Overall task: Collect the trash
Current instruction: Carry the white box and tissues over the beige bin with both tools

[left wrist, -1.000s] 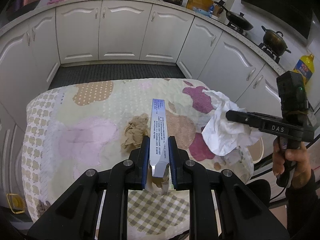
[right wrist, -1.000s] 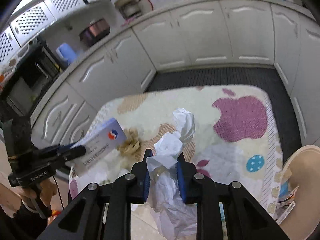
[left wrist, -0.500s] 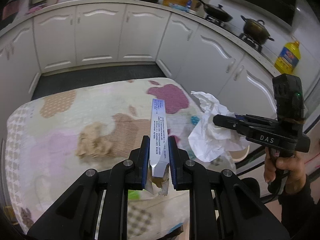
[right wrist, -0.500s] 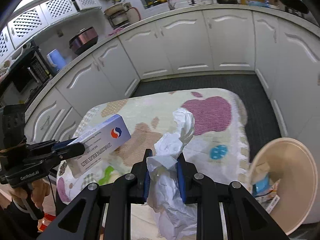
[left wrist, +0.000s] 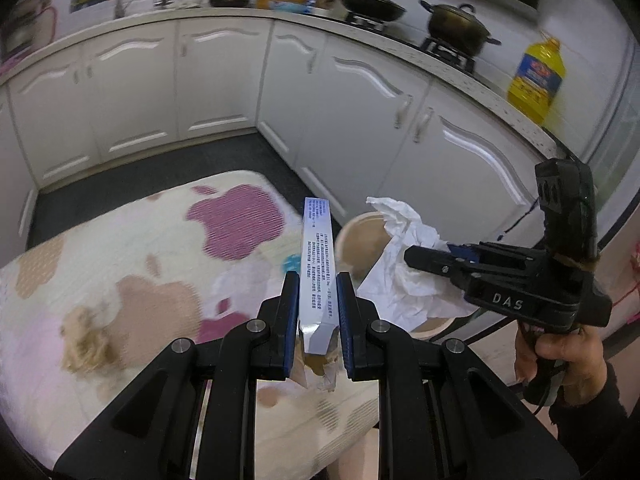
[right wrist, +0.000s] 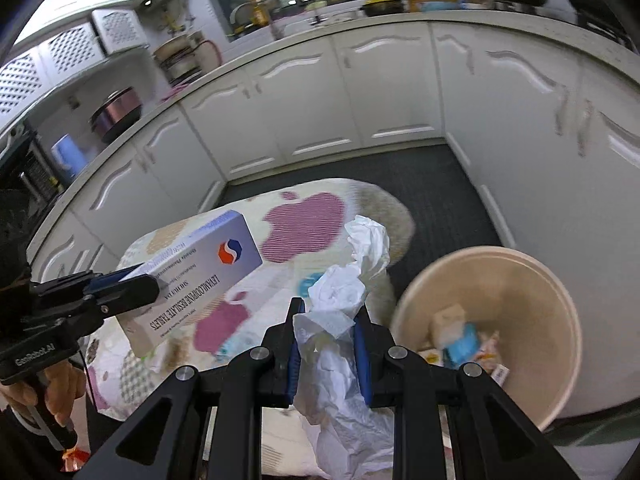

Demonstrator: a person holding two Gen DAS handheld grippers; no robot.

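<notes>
My left gripper is shut on a long white medicine box, held above the table's right edge; the box also shows in the right wrist view. My right gripper is shut on crumpled white paper, which also shows in the left wrist view, held just left of a beige trash bin. The bin holds several scraps and stands beside the table. A crumpled brown tissue lies on the table at the left.
The table has a quilted cover with purple apple shapes. White kitchen cabinets ring the dark floor. A yellow oil bottle and pots stand on the counter.
Both grippers have swung to the right with their loads, off the table's middle toward the bin. The bin has come fully into the right wrist view.
</notes>
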